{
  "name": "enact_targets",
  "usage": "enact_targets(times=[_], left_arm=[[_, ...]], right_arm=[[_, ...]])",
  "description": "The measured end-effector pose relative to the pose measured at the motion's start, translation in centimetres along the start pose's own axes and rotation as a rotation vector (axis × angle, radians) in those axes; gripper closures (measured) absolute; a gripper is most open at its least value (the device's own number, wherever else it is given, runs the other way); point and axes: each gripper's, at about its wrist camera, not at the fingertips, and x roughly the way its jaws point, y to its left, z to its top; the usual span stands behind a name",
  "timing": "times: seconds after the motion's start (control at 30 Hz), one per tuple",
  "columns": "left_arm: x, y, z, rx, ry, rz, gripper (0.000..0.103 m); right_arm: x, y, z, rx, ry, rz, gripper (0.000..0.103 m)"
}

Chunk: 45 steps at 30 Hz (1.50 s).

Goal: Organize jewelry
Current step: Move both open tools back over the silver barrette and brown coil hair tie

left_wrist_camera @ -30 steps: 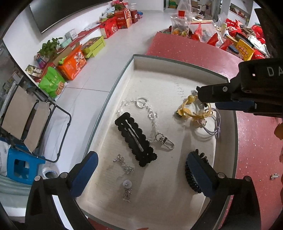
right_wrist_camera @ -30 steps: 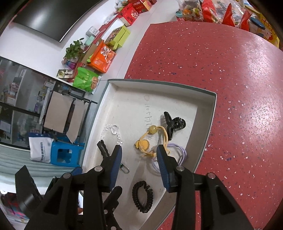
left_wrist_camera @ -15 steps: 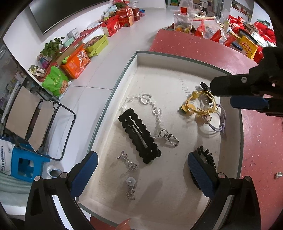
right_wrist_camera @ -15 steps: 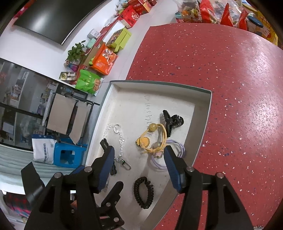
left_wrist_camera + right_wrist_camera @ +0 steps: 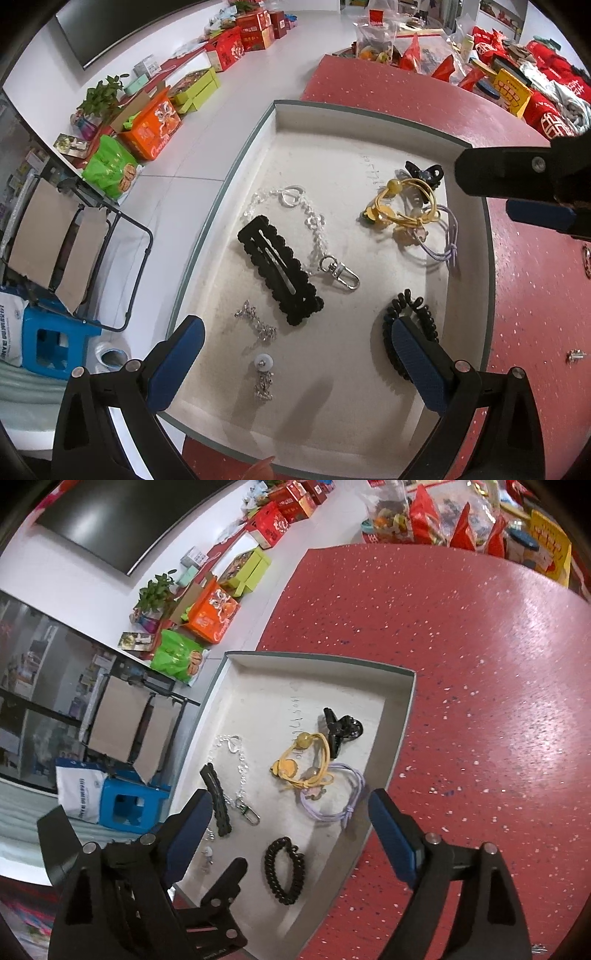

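The right tongs (image 5: 291, 814) have just been opening and now stand wide, with nothing held between them. They hang over the near right part of the white tray (image 5: 400, 716), above the purple hair tie (image 5: 354, 786) and the yellow bead bracelet (image 5: 295, 766). The left tongs (image 5: 295, 354) are wide open too and hold nothing. They hang over the tray's near edge, and one blue pad hides part of the black coil hair tie (image 5: 410, 306). The black hair clip (image 5: 280, 269) lies in the middle of the tray.
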Motion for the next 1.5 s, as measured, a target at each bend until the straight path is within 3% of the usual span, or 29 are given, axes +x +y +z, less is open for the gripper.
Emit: enact_targets(times=[0.13, 0.3, 0.57, 0.87, 1.13, 1.5], left_arm=[[0.0, 0.2, -0.1, -0.008, 0.017, -0.008, 0.001], [-0.2, 0.3, -0.4, -0.017, 0.019, -0.013, 0.001], [-2.6, -2.1, -1.0, 0.063, -0.032, -0.065, 0.001], [-6.6, -11.4, -2.6, 0.269, -0.089, -0.203, 0.001], [-8.2, -22.1, -5.4, 0.517, -0.109, -0.31, 0.001], [-6.8, -31.2, -8.5, 0.732, -0.126, -0.32, 0.001]], right_arm=[[-0.5, 0.0, -0.6, -0.006, -0.013, -0.034, 0.015], [-0.8, -0.6, -1.4, -0.012, 0.03, -0.067, 0.015], [-4.1, -5.7, -5.0, 0.077, 0.028, -0.112, 0.015], [-10.5, -15.2, -9.9, 0.269, -0.034, -0.256, 0.015], [-15.8, -23.7, -15.0, 0.466, -0.095, -0.365, 0.015], [-19.5, -31.3, -18.7, 0.583, -0.144, -0.474, 0.015]])
